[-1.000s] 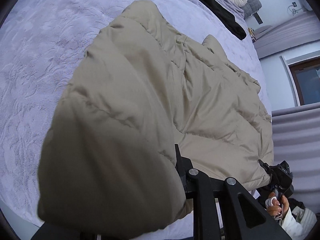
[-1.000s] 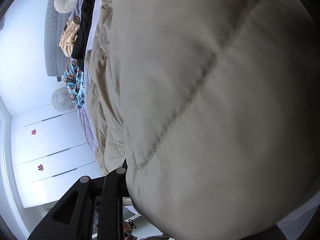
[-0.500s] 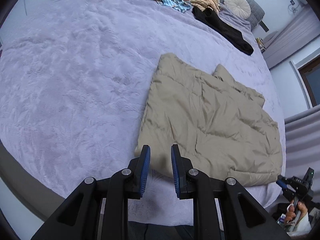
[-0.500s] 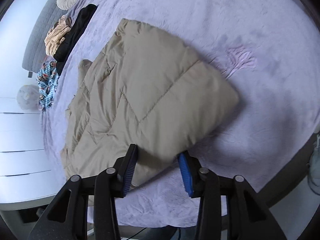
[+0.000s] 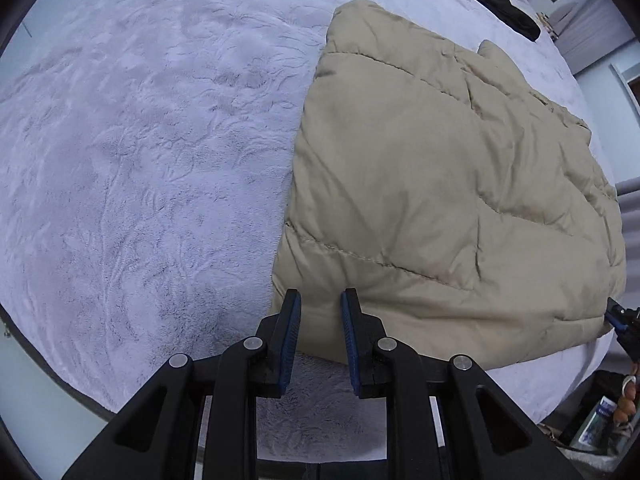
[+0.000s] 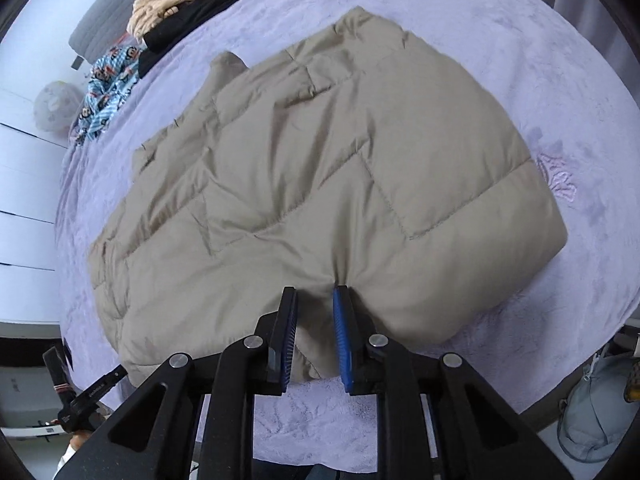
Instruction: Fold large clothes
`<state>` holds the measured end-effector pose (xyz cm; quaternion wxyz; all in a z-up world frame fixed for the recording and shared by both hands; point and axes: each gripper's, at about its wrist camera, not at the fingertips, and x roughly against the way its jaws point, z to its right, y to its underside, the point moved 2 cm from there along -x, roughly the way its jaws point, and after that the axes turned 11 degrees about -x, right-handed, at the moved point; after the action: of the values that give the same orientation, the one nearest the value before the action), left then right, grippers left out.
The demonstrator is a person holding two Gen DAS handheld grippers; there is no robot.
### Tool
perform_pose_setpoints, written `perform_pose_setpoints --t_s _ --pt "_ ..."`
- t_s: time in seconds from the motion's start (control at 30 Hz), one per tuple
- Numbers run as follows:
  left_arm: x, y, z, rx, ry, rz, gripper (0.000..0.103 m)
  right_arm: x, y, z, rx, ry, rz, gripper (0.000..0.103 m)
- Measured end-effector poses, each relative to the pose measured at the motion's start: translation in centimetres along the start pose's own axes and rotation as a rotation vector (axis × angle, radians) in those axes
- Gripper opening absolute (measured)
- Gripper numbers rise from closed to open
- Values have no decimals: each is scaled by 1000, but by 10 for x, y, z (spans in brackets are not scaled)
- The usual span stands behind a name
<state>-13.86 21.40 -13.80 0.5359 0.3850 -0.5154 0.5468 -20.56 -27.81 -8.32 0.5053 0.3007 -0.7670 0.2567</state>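
A beige quilted puffer jacket [image 5: 440,184] lies folded flat on the lilac bed cover [image 5: 140,160]. My left gripper [image 5: 320,300] points down at the jacket's near left corner. Its blue pads stand a narrow gap apart, with the jacket's edge showing between them and no pucker in the cloth. My right gripper [image 6: 316,296] is at the near edge of the jacket [image 6: 320,160]. Its jaws are closing on a fold that bunches up at the fingertips. The other gripper shows at each view's edge: the right gripper [image 5: 624,324] and the left gripper [image 6: 92,392].
At the head of the bed lie a black garment [image 6: 200,12], a tan garment [image 6: 164,0] and a blue patterned garment [image 6: 108,84]. White wardrobe doors [image 6: 24,200] stand beyond the bed. Bags [image 6: 596,412] sit on the floor by the near bed edge.
A second ago both grippers held the jacket up, filling the views. It then dropped flat on the bed, folded. Both grippers have come down to its near edge, and the right jaws have narrowed.
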Motion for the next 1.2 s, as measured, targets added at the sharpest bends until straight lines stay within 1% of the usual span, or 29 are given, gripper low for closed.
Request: perform_pose_setpoints --t_s 0.07,0.17,0.27,0.43,0.5,0.63,0.8,1.0,1.03,1.07,1.1,1.13,1.17,1.2 --pt "7 -1 1 -23 -24 -1 22 -9 0 7 -19 6 -21 20" --pt "18 -1 1 -41 -36 8 22 -3 0 10 -57 -9 -22 20" --pt "26 -1 2 -52 -35 16 22 8 5 5 -49 -15 -9 20" --pt "37 0 14 -116 -51 33 22 18 21 -14 -14 -31 14 21" --pt "40 -1 22 -135 -63 35 22 22 30 -14 -6 -38 7 21" --pt "44 1 27 -158 -67 42 22 19 44 -23 2 -42 -12 21" --pt "46 4 31 -178 -76 40 22 14 57 -32 11 -45 -31 21" --pt "49 6 31 -138 -76 43 22 14 57 -45 56 -54 -51 21" --pt "48 5 32 -137 -80 41 26 15 57 -48 69 -56 -55 21" --pt "48 5 35 -137 -85 39 39 15 56 -51 85 -58 -59 21" --pt "48 5 37 -135 -95 40 81 15 56 -54 101 -60 -63 21" --pt "50 4 40 -129 -118 56 100 15 55 -55 115 -63 -67 21" --pt "54 3 45 -129 -140 83 100 14 55 -56 131 -64 -74 21" --pt "56 2 51 -134 -146 87 100 14 53 -56 144 -65 -82 21"
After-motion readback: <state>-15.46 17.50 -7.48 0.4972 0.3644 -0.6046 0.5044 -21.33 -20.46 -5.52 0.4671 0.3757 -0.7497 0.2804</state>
